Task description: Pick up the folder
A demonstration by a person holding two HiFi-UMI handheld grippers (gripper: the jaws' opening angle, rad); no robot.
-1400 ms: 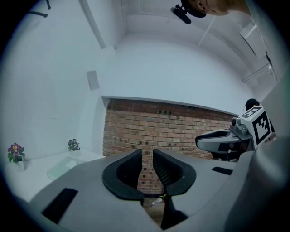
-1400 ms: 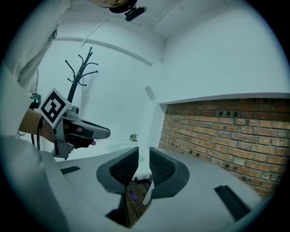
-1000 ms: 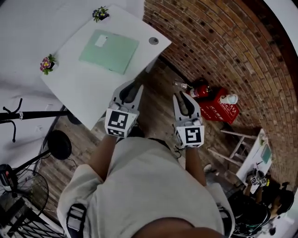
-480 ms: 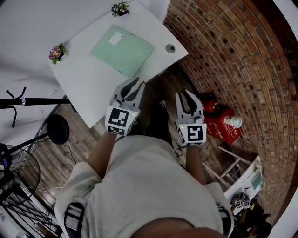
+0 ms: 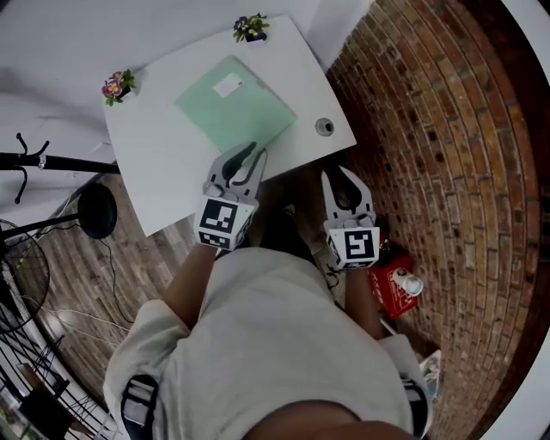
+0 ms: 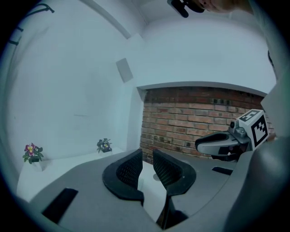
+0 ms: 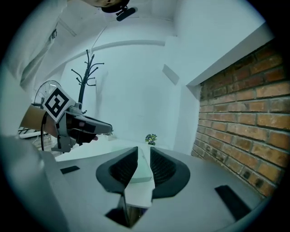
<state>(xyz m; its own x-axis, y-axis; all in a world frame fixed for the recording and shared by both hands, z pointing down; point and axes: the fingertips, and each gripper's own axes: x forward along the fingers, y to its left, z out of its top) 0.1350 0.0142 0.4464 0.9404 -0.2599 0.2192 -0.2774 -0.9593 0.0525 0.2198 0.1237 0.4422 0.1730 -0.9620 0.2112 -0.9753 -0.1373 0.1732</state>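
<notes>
The pale green folder (image 5: 236,110) with a white label lies flat on the white table (image 5: 163,163). My left gripper (image 5: 245,155) reaches over the table's near edge, its tips just short of the folder's near corner. Its jaws stand a little apart, open, with nothing between them (image 6: 147,165). My right gripper (image 5: 342,176) hovers over the floor just off the table's right corner, also open and empty (image 7: 144,165). In the right gripper view the folder (image 7: 141,171) shows through the gap, farther off on the table.
Two small flower pots (image 5: 119,84) (image 5: 251,26) stand at the table's far corners, and a round grommet (image 5: 324,127) sits near its right edge. A brick wall (image 5: 430,129) runs on the right, with a red box (image 5: 394,288) below. A coat rack (image 5: 43,161) and black stool (image 5: 96,210) stand left.
The table and folder have come closer and swung under the grippers. The left gripper's tips, which were over the floor, now reach over the table edge. Both jaws look unchanged.
</notes>
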